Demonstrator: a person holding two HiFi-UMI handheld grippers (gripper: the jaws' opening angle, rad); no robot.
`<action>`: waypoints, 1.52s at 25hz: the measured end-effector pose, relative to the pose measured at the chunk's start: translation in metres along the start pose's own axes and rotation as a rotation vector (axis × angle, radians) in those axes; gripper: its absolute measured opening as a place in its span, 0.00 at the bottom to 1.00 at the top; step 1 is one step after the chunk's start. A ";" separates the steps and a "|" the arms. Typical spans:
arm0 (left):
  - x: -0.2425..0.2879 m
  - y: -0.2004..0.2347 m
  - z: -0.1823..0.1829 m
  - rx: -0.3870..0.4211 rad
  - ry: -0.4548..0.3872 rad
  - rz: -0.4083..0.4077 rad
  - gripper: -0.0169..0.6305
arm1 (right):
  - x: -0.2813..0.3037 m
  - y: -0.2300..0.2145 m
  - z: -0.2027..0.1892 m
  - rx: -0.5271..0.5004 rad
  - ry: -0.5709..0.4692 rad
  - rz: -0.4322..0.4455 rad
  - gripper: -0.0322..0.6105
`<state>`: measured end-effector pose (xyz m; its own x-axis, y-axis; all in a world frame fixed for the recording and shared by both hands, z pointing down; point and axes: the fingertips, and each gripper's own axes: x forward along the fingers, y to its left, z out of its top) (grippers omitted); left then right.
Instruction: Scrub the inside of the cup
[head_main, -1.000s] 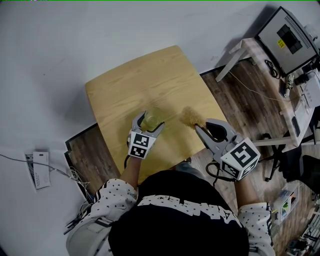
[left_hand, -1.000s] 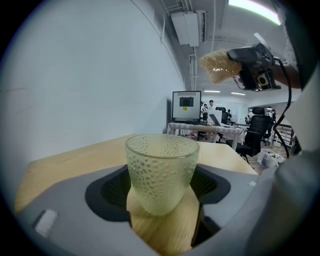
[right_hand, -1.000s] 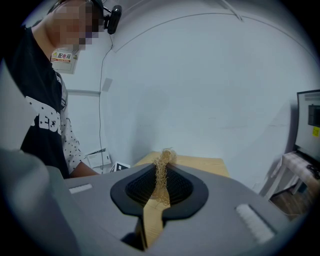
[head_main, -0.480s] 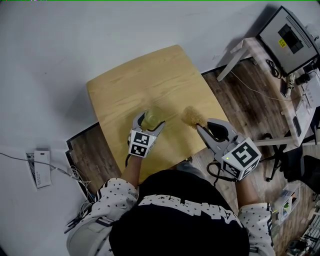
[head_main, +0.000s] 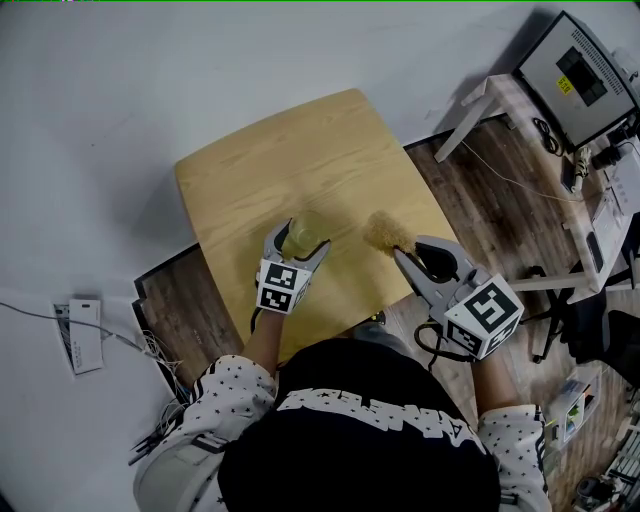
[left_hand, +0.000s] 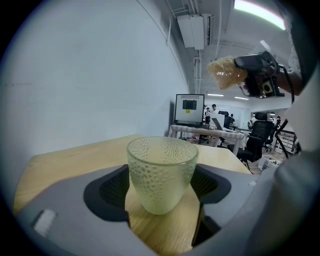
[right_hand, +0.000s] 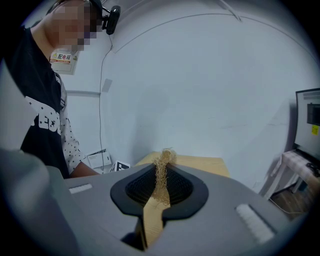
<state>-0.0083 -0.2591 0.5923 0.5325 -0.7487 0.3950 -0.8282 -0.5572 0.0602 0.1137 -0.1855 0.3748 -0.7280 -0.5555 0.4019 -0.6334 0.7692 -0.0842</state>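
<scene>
L gripper (head_main: 303, 240) pinches the dimpled glass cup (left_hand: 161, 172), upright on the table (head_main: 280, 150). Right of the cup and higher, R gripper (head_main: 406, 249) clamps a fibrous scrubber (head_main: 384, 232). Best approach: steady cup, enter mouth vertically. Bare tabletop beyond cup; near edge close.

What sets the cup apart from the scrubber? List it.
The cup is pale green dimpled glass; the scrubber is a tan fibrous tuft. The cup stands upright on the table; the scrubber is held in the air. Both sit between gripper jaws: cup in the left gripper, scrubber in the right gripper.
</scene>
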 end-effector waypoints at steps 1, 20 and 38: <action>-0.001 0.000 0.001 -0.001 -0.001 0.003 0.61 | 0.000 0.001 0.000 0.000 0.000 0.001 0.14; -0.039 -0.006 0.022 0.041 -0.098 0.049 0.64 | -0.005 0.009 0.001 0.015 -0.035 0.044 0.14; -0.119 -0.009 0.063 0.107 -0.163 0.243 0.14 | 0.000 -0.001 -0.002 0.085 -0.094 0.113 0.14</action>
<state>-0.0534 -0.1875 0.4867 0.3489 -0.9076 0.2337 -0.9162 -0.3828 -0.1185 0.1145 -0.1857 0.3772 -0.8147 -0.4972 0.2983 -0.5631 0.8011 -0.2028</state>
